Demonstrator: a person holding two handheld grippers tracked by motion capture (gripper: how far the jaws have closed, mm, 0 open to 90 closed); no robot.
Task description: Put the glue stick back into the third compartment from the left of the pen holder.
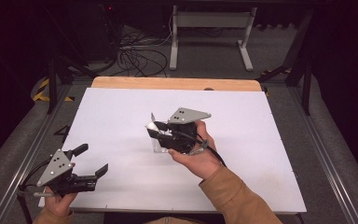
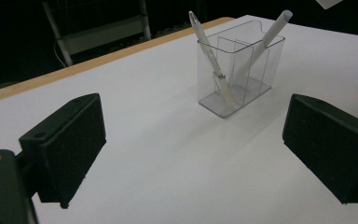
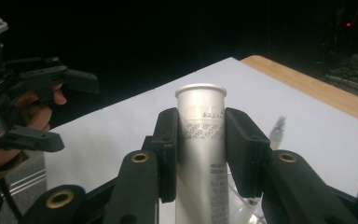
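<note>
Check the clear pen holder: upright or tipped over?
Upright. The clear holder stands flat on the white table, with two pens leaning inside.

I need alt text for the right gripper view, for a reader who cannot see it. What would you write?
Two black fingers of the right gripper clamp an upright silver tube with small print, above a white table with a wooden edge. At the left, a hand holds the other gripper, its fingers open.

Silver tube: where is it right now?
The silver tube is clamped between the right gripper's jaws, mid-table in the high view, right above the clear holder with its two pens.
</note>
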